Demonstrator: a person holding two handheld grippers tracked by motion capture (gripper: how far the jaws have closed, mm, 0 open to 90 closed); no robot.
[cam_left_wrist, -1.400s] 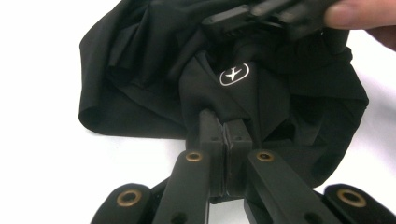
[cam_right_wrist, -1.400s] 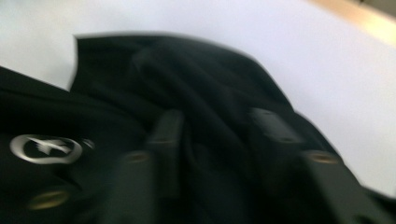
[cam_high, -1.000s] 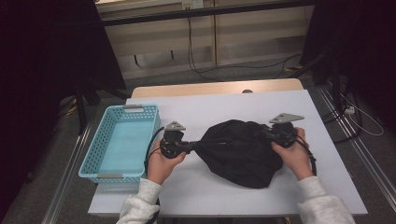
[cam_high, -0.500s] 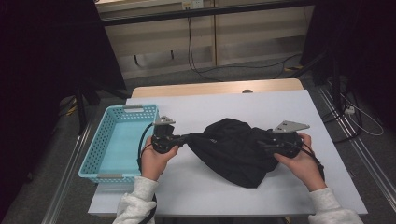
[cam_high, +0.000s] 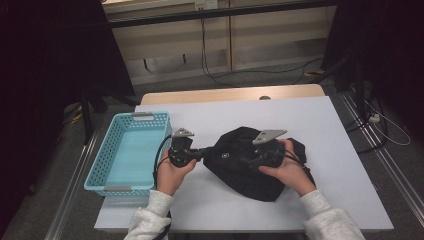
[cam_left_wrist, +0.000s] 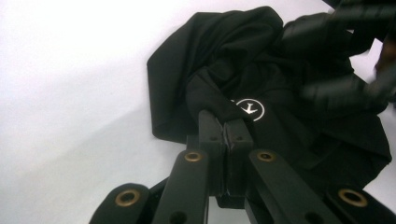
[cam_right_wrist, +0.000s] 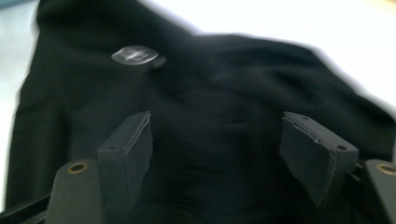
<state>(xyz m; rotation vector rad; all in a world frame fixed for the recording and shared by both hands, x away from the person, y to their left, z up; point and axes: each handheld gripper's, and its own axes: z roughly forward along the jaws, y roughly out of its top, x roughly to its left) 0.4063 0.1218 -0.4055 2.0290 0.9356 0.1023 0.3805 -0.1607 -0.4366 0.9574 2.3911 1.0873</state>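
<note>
Black garment lay bunched on the white worktop, between the two hand-held grippers. A small round white logo showed on the cloth just ahead of the left hand-held gripper. That gripper's jaws were pressed together on a fold at the garment's edge, clamped tight in the left gripper view. The right hand-held gripper sat over the garment's middle, its pads spread apart; the jaws had just been opening, with cloth below and between them but not pinched. A blue basket stood on the worktop just beside the left hand-held gripper, on the side away from the garment.
</note>
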